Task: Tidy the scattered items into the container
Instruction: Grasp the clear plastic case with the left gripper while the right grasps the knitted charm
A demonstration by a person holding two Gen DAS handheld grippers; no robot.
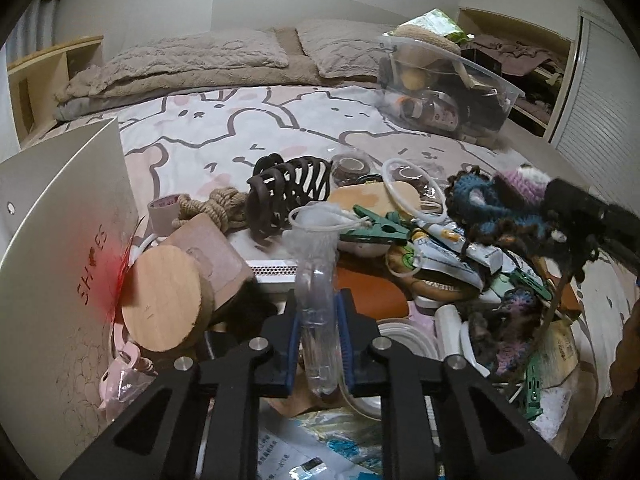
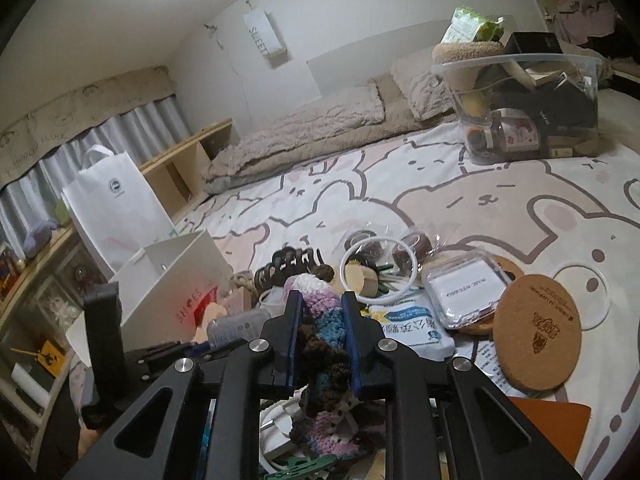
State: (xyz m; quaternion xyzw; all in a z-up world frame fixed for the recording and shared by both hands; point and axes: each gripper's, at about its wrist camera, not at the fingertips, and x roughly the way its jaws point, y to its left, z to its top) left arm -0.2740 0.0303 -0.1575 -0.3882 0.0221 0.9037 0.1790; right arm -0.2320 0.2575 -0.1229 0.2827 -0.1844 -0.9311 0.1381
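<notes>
My left gripper [image 1: 319, 308] is shut on a clear plastic tube [image 1: 318, 312] with a white ring top, held above the pile. My right gripper [image 2: 322, 312] is shut on a crocheted yarn piece [image 2: 320, 344] in purple, blue and brown; it also shows in the left wrist view [image 1: 500, 208] at the right, lifted over the clutter. The clear plastic container [image 1: 440, 88] stands far back on the bed, filled with items; it also shows in the right wrist view [image 2: 524, 108]. Scattered items lie on the bed: a brown hair claw [image 1: 284, 196], a green clothespin [image 1: 380, 224], a cork coaster [image 2: 536, 344].
A white box marked SHOES [image 1: 60, 272] stands at the left, also in the right wrist view [image 2: 176, 280]. A wooden disc [image 1: 160, 300], rope knot [image 1: 216, 204], white rings [image 2: 376, 272] and a white paper bag [image 2: 116, 208] are nearby. Pillows [image 1: 192, 60] lie at the head of the bed.
</notes>
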